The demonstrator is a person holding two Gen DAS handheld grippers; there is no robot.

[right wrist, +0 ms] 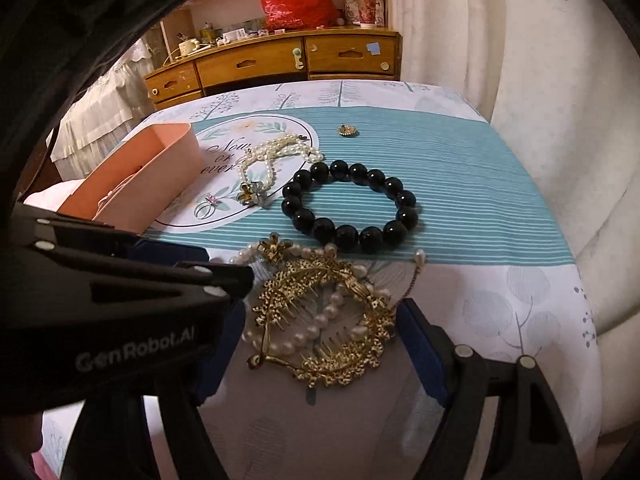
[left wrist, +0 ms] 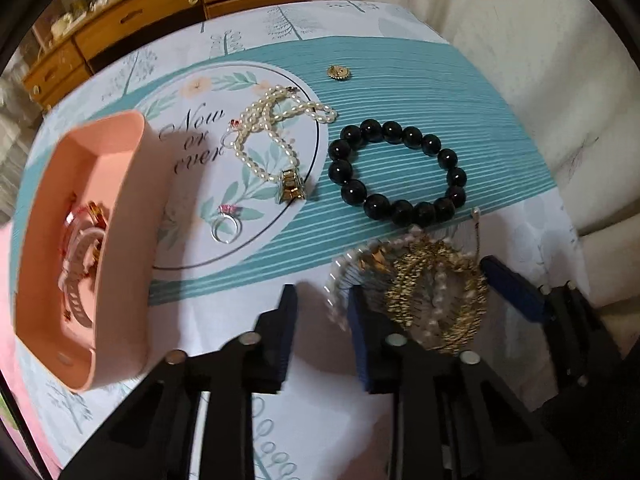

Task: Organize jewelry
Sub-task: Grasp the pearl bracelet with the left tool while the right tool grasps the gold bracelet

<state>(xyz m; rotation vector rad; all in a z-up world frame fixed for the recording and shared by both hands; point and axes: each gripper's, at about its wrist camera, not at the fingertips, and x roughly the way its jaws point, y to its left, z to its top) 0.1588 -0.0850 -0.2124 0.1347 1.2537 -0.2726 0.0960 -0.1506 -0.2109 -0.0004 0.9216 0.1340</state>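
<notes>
I straddle the gold hair comb (right wrist: 324,320) with the right gripper (right wrist: 320,344), jaws wide; left gripper (left wrist: 322,320) jaws narrow, empty. Next: close, lift, carry to the pink box (left wrist: 132,240).

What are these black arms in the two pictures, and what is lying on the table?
They are no robot arms. A person holds a hand-held gripper in each hand, and each carries a fisheye camera looking along its two fingers. One picture comes from the left hand-held gripper, the other from the right hand-held gripper.

On the tablecloth lie a black bead bracelet, a pearl necklace, a ring, a small gold brooch and a gold comb tangled with pearls. A pink box on the left already holds some pieces.

The right gripper is open, its fingers on either side of the comb. The left one is also open, just beside the comb, and holds nothing.
</notes>
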